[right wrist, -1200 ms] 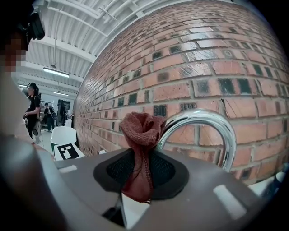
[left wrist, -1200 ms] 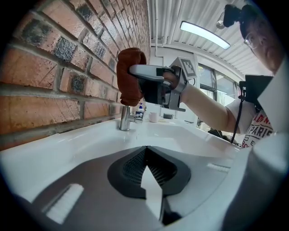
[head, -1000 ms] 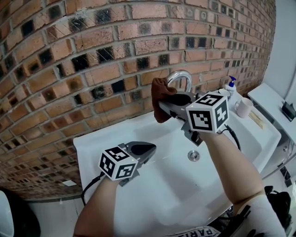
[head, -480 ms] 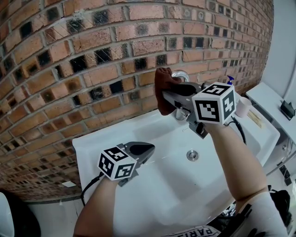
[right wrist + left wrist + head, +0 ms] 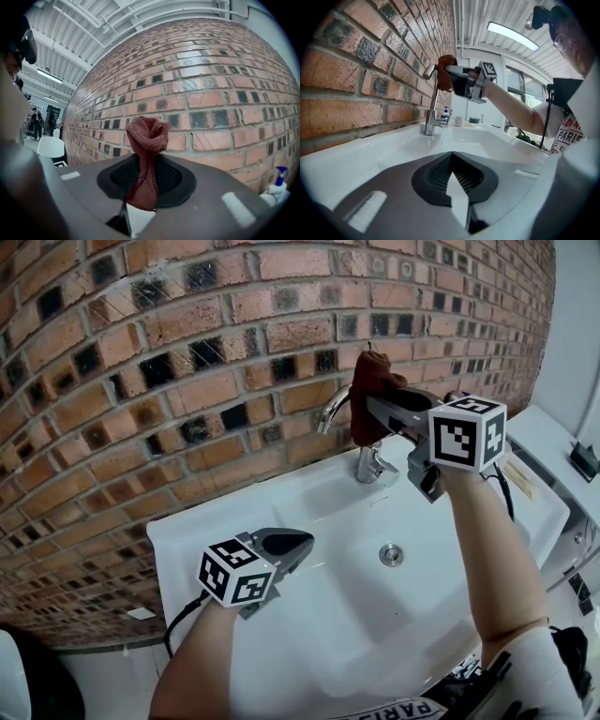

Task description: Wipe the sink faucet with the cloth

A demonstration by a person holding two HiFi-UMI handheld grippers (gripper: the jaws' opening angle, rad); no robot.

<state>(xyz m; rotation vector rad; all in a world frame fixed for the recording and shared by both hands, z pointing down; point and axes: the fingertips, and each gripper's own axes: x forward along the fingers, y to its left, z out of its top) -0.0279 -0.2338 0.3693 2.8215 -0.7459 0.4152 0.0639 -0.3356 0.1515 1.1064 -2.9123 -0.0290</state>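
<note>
Hovering low over the white sink (image 5: 309, 624), well to the left of the faucet (image 5: 367, 463) and nearer the person, the left gripper (image 5: 298, 542) points toward the basin's middle. Its own view shows its 2 jaws pressed together with nothing between them (image 5: 451, 159), and beyond them the faucet (image 5: 430, 108) standing upright against the brick wall (image 5: 187, 362). The faucet's curved spout bends to the left, its outlet hanging above the basin. A rust-red knitted cloth (image 5: 370, 395) covers the top of the spout's arch, just right of the outlet; the left gripper view shows the cloth (image 5: 446, 72) bunched on that bend. The right gripper (image 5: 375, 409) reaches in from the faucet's right at arch height, its jaws clamped narrowly on the cloth (image 5: 147, 140), whose bunched end stands up past the jaw tips (image 5: 149, 164). The drain (image 5: 391, 555) lies below the faucet, toward the person. 1 soap bottle (image 5: 277, 180) stands to the faucet's right.
</note>
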